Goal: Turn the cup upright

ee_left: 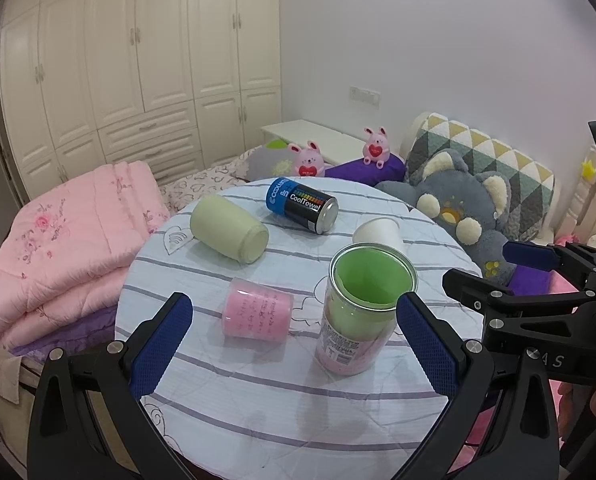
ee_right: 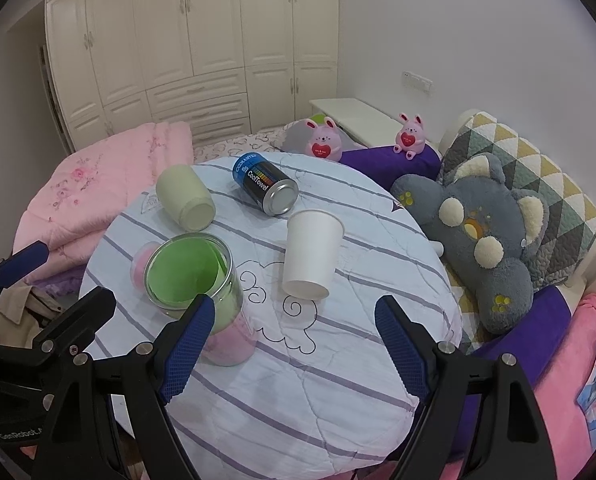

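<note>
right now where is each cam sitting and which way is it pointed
Left wrist: sits on the left claw, looking across the round table toward the wardrobe; own open fingers show, and the right claw at the right edge.
Right wrist: sits on the right claw, facing the same way; the left claw shows at the left edge.
Shared: the clear jar, white paper cup, CoolTowel can.

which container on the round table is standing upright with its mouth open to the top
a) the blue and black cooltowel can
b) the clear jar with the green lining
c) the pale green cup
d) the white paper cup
b: the clear jar with the green lining stands on its base, open rim up, while the others lie on their sides.
</note>
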Demonstrator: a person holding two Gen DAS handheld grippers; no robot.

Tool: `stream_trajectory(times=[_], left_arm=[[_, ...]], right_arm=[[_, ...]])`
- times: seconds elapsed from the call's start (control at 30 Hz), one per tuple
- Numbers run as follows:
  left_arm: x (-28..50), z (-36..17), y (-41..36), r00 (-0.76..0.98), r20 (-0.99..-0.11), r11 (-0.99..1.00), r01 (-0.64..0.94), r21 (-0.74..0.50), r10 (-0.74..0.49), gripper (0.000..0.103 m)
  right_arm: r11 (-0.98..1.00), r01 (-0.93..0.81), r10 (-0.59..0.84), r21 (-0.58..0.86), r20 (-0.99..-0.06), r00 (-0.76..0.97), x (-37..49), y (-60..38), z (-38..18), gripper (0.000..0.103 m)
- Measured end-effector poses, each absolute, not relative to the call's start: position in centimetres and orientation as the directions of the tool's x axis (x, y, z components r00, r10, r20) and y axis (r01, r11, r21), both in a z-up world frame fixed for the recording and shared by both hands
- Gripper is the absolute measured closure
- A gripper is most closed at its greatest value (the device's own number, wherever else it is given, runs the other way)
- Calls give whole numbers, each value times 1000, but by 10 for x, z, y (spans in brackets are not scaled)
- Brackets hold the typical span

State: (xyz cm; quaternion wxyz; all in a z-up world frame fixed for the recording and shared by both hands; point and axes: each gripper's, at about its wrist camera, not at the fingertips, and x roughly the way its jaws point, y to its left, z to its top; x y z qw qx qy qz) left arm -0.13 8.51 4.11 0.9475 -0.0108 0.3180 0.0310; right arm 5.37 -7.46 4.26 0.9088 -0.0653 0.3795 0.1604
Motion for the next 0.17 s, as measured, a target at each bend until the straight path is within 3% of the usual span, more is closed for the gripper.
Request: stream_trajectory(times=[0.17], left_arm=[[0, 39, 84, 793, -607, 998, -64, 5, 54, 0]], right_arm=[[942, -336, 239, 4, -712, 660, 55, -75, 42, 19]])
